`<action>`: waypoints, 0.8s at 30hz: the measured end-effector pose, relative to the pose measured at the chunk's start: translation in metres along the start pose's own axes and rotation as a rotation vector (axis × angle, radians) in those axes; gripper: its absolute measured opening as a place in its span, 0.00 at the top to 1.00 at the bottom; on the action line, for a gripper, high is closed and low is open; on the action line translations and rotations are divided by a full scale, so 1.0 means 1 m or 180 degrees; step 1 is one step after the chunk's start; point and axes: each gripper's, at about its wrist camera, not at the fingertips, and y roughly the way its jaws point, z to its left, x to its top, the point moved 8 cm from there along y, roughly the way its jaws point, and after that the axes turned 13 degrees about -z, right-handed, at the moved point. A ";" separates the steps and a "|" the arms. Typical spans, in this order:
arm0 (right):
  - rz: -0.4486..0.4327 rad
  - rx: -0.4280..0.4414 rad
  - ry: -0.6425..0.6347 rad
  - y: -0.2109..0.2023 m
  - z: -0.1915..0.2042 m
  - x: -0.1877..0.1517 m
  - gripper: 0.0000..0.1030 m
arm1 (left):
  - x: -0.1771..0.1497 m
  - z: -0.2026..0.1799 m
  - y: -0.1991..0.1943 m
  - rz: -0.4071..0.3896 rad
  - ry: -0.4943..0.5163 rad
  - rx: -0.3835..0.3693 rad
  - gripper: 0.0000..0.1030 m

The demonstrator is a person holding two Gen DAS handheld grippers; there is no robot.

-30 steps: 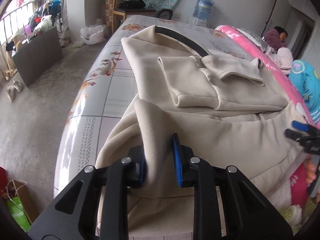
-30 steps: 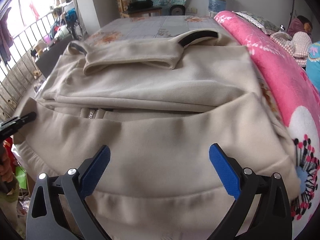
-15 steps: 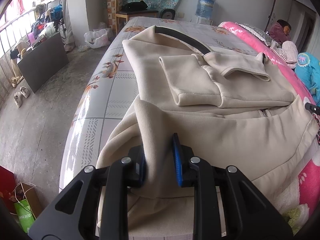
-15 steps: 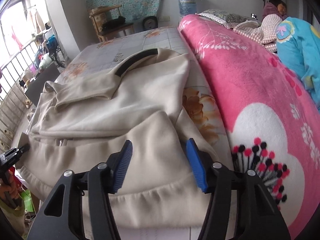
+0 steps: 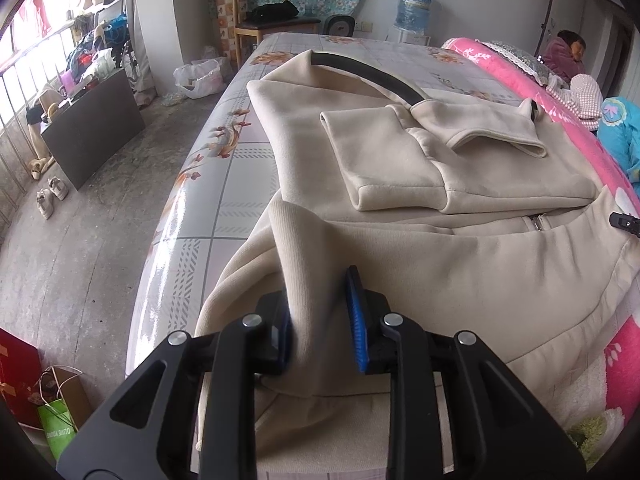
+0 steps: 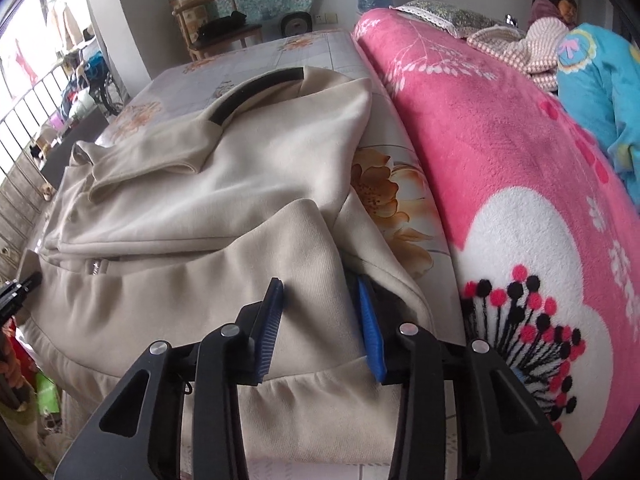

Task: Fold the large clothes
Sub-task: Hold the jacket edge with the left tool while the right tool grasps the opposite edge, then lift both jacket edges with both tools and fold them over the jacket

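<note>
A large beige zip jacket lies on the bed with its sleeves folded across the chest and a black-lined collar at the far end. My left gripper is shut on the jacket's near left hem corner, which stands up in a ridge between the pads. My right gripper is shut on the near right hem corner of the jacket, with cloth bunched between its blue pads. The right gripper's tip shows at the right edge of the left wrist view.
The bed sheet is grey with flowers; its left edge drops to a concrete floor. A pink fleece blanket lies right of the jacket. A person in blue lies at the far right. A chair stands beyond the bed.
My right gripper has swung from the middle of the hem to the right corner and closed from wide open onto the cloth. My left gripper keeps its hold.
</note>
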 end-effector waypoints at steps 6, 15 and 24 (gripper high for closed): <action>0.0015 -0.0286 -0.0415 0.005 0.008 0.002 0.75 | 0.002 -0.006 0.000 0.0057 0.0153 0.0248 0.77; 0.0040 -0.0539 -0.0718 0.005 0.015 0.000 0.75 | 0.002 -0.006 -0.001 0.0123 0.0173 0.0334 0.77; 0.0060 -0.0661 -0.0818 0.006 0.018 0.000 0.75 | 0.002 -0.007 -0.001 0.0131 0.0179 0.0341 0.77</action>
